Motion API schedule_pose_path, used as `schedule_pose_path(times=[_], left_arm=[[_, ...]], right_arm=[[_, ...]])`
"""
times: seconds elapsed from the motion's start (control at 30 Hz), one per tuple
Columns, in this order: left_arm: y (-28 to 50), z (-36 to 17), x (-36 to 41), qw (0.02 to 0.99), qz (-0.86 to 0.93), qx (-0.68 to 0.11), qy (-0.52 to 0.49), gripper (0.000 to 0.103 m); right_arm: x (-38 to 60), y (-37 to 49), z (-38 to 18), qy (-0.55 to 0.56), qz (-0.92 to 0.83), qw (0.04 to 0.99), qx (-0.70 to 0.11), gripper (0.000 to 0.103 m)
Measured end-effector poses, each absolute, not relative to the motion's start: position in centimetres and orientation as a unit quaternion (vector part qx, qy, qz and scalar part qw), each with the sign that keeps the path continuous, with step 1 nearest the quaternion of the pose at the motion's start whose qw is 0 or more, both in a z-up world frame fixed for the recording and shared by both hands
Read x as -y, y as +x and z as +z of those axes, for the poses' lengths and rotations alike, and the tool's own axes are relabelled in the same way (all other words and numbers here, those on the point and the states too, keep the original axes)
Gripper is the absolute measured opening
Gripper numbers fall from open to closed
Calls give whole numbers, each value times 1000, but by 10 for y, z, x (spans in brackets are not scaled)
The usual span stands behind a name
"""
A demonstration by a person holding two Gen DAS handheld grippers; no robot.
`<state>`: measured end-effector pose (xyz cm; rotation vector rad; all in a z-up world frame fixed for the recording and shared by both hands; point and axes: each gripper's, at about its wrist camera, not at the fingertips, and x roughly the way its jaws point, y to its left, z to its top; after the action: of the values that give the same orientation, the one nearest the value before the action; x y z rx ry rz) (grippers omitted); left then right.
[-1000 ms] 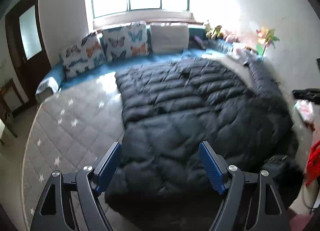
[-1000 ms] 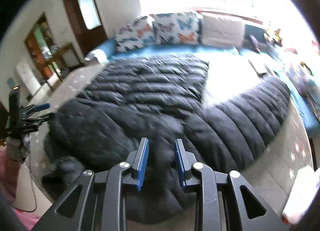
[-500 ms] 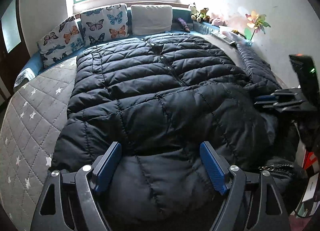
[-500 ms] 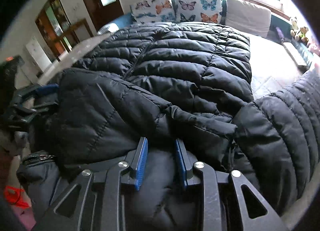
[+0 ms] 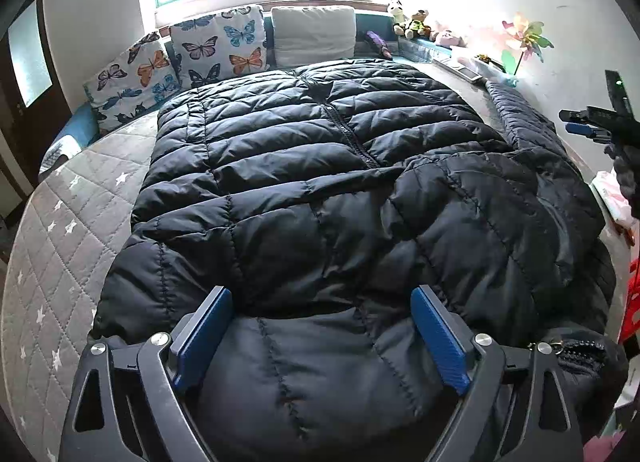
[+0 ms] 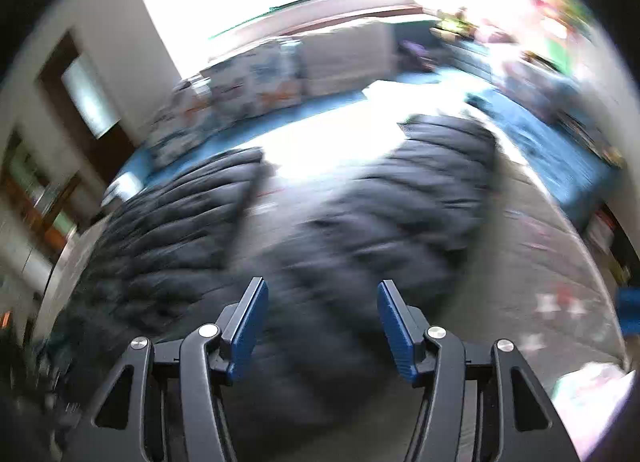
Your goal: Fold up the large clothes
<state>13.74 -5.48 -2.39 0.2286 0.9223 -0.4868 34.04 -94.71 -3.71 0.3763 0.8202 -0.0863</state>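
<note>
A large black quilted down jacket (image 5: 320,181) lies spread over the bed, zip up, with its near part folded back over the body. One sleeve (image 5: 520,117) stretches along the right side. My left gripper (image 5: 320,326) hovers over the near edge with its jaws opening wide; fabric lies below them, but the pads press on nothing. My right gripper (image 6: 322,322) is mid-swing in a blurred view, its jaws opening with nothing between them, above the sleeve (image 6: 420,189) and beside the jacket's body (image 6: 180,221). It also shows as the right gripper (image 5: 588,123) at the far right of the left wrist view.
Butterfly pillows (image 5: 216,45) and a beige pillow (image 5: 314,35) line the window end. Grey star-quilted mattress (image 5: 60,229) is bare on the left. Plush toys (image 5: 412,21) and a pinwheel (image 5: 524,37) stand at the back right. A dark door (image 5: 24,73) is on the left.
The right gripper let go of the jacket fold, spread its jaws and swung away to the right. The left gripper came down over the jacket's near edge, then widened its jaws.
</note>
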Motion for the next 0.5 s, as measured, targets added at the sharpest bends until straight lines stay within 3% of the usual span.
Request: schedule_pose_path(times=[0.13, 0.5], left_arm=[[139, -26, 58, 861, -230, -440, 109, 103], [142, -29, 65, 860, -227, -441, 121, 103]], right_arm=[[998, 354, -62, 254, -76, 876, -403, 62], [1037, 393, -94, 376, -39, 843, -383, 63]])
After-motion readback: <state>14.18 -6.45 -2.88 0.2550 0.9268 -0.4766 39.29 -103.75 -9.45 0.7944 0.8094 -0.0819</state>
